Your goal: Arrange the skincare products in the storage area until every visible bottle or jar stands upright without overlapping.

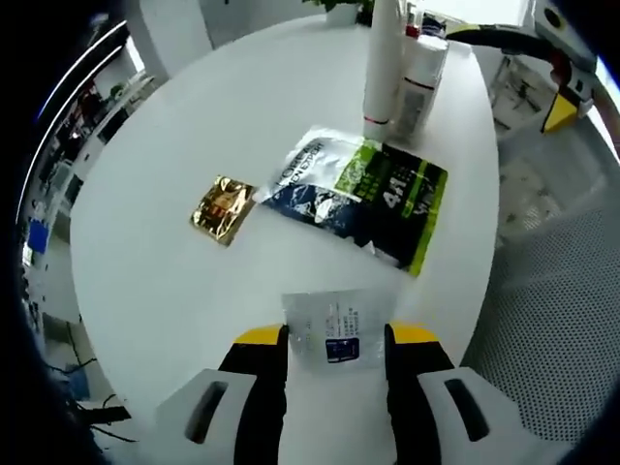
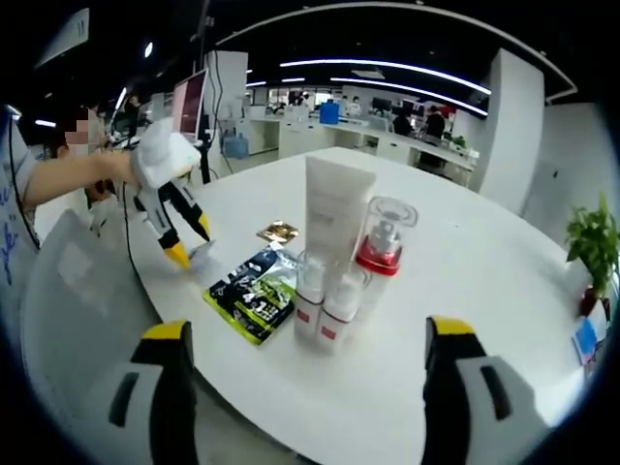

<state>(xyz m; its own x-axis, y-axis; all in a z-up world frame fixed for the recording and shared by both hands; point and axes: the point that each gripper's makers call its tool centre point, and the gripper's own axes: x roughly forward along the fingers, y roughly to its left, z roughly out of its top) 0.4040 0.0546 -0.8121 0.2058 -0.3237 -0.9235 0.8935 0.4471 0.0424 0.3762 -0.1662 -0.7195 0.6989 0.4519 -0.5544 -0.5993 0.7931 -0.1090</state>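
Left gripper: black jaws with yellow tips, set narrow to either side of a small clear sachet with printed text and a dark blue label; jaw tips sit just beside its edges, and whether they actually press it cannot be told. Seen from the right gripper view, this gripper points down at the table's near edge, held by a person's hand.

Right gripper: jaws spread wide, nothing between them, hanging above the table edge, well short of the products.

Sachet, clear: lies flat on the round white table, at the rim.

Pouch, dark blue, white and lime green: lies flat, just beyond the sachet; also in the right gripper view, beside the bottles.

Packet, gold foil: small, flat, to the left of the pouch and apart from it.

Tube, tall white: upright on its cap with a red band at the base, far side of the pouch.

Pump bottle: clear cap, red collar, upright, just beside the tube.

Small white bottle: red label, upright in front of the pump bottle, close against the tube.
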